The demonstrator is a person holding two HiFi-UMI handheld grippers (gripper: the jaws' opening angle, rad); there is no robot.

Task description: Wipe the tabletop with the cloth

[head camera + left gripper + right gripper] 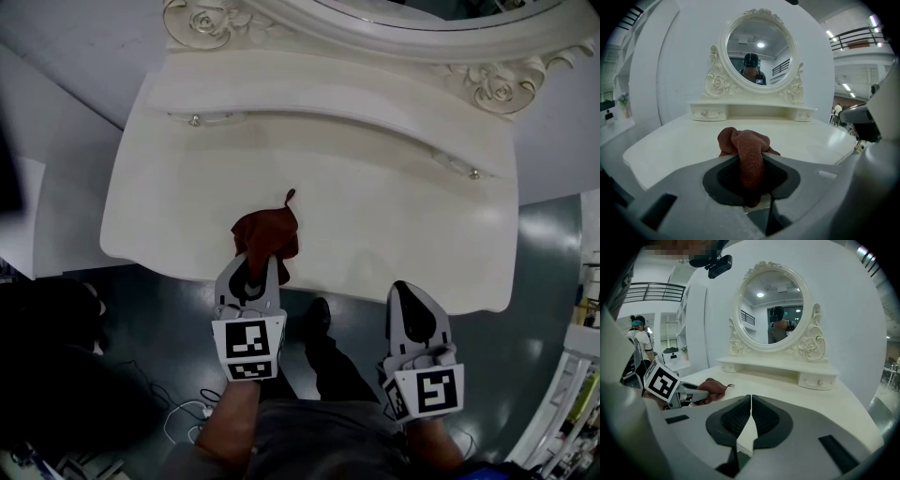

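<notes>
Gripping a crumpled dark red woven cloth (pixel 746 152), the left gripper (pixel 254 272) stands at the near edge of the glossy white dressing-table tabletop (pixel 375 220), left of its middle. Its jaws are clamped on a bunched fold, and the rest of the cloth lies heaped on the surface just beyond the jaw tips. The right gripper (pixel 405 292), jaws pressed together with nothing between them, hovers at the near edge toward the right corner, well apart from the cloth. Along the far edge runs a low white drawer shelf (pixel 328 89) beneath a carved oval mirror (pixel 758 56). Judged from this layout, wiping is at its start: the cloth sits at one spot and most of the tabletop lies ahead of it. To do the stroke well, the left gripper would press the heap flat so that more fabric meets the surface. It would then sweep in overlapping passes from the near edge toward the far edge and both side edges, with the clamp firm so the fold does not slip out, and stop short of the drawer shelf. The right gripper is best held off the swept path.
</notes>
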